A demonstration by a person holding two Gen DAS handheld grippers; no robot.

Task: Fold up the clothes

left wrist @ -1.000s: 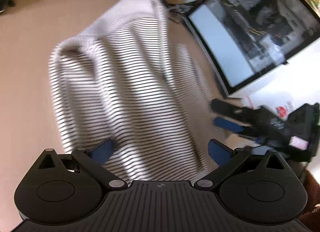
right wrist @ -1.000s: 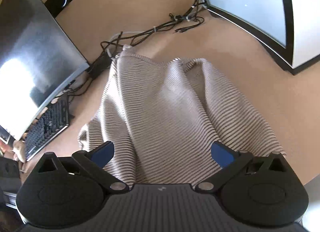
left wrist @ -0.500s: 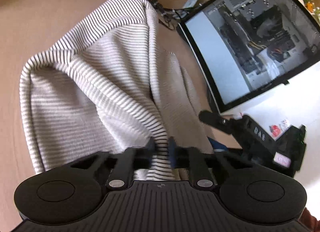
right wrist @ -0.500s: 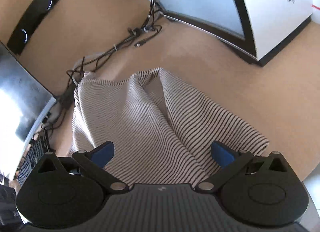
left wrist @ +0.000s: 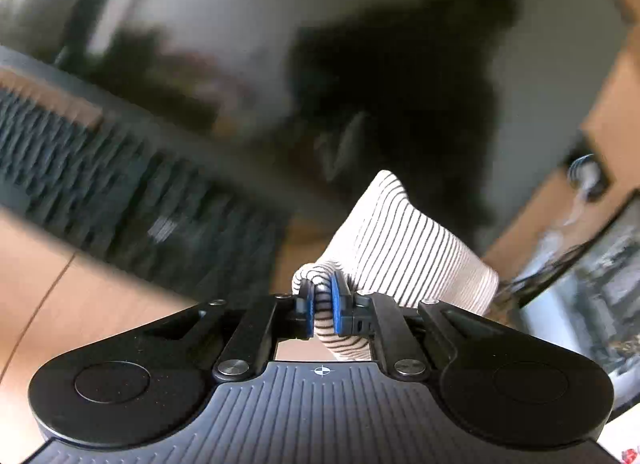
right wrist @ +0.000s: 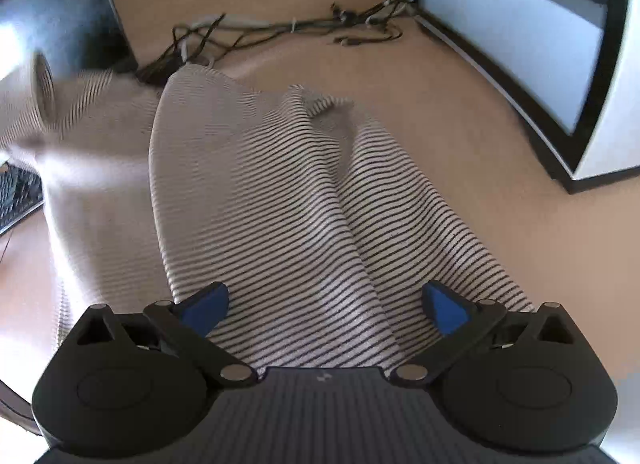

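Your left gripper (left wrist: 322,301) is clenched on a bunched fold of the striped garment (left wrist: 404,248): the blue pads (left wrist: 337,304) press the cloth from both sides, and a rounded hump of white fabric with thin dark stripes rises just past them, lifted clear of the desk. Everything behind it in the left wrist view is smeared by blur; you can make out a dark keyboard (left wrist: 100,167) at the left, tan desk surface (left wrist: 80,304) below it, and a large dark shape higher up that cannot be identified. Your right gripper (right wrist: 324,304) hangs over the same garment (right wrist: 280,199) with its jaws spread wide, nothing between the blue fingertips (right wrist: 442,306) but the cloth lying beneath them; whether they touch it cannot be told. In the right wrist view the garment lies rumpled on the tan desk (right wrist: 500,183), with a raised ridge running up its middle and its left portion blurred and pulled upward. A tangle of cables (right wrist: 280,29) sits beyond the garment's far edge, and a monitor (right wrist: 520,31) stands at the upper right, apart from the cloth.
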